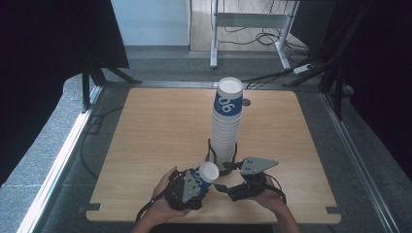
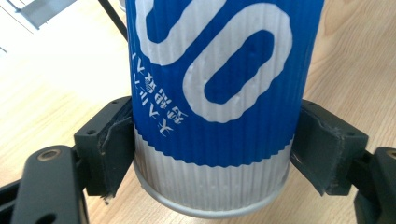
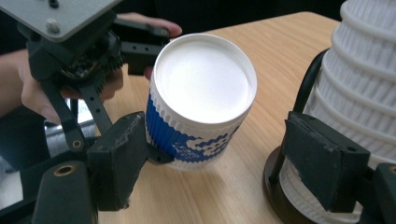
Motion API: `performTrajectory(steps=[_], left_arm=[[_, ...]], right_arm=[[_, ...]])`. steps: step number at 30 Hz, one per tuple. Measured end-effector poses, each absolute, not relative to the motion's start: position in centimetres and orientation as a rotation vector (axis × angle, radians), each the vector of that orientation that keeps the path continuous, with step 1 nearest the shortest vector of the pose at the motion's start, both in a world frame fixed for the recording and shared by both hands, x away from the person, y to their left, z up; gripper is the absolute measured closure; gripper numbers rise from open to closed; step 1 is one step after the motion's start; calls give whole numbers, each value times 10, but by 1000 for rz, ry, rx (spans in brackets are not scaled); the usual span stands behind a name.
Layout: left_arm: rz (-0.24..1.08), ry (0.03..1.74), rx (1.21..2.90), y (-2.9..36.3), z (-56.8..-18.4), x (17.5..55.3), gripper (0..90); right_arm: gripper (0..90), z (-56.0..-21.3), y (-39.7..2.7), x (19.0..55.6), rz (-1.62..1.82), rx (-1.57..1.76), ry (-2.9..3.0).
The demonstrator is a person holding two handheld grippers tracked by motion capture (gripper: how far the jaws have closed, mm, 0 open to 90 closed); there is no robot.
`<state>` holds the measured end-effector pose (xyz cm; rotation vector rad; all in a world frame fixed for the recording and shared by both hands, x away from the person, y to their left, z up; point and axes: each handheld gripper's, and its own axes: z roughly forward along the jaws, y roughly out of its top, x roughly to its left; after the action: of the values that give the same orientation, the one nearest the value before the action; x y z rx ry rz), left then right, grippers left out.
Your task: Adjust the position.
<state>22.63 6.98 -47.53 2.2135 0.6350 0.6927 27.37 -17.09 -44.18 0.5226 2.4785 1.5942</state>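
Cup sits clamped between the left gripper pads, just beside the stack. Right gripper hangs half open, empty. Ribbed paper, light and crushable I reckon, so squeeze gently mid-wall.

On the wooden table, the left gripper holds a blue-and-white paper cup tilted beside the tall cup stack, the right gripper just beside both.

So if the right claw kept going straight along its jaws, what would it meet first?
Most likely the single cup held in the left claw, lying ahead between its open jaws; the cup stack sits off to one side. Depth is uncertain.
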Motion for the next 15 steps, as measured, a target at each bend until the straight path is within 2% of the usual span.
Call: performTrajectory(steps=[11,15], left_arm=[[736,542,2300,60,-480,221,199],[799,501,2344,54,-483,217,199]], right_arm=[[212,-448,-174,270,1479,481,2584],[199,-452,-171,271,1472,473,2618]])
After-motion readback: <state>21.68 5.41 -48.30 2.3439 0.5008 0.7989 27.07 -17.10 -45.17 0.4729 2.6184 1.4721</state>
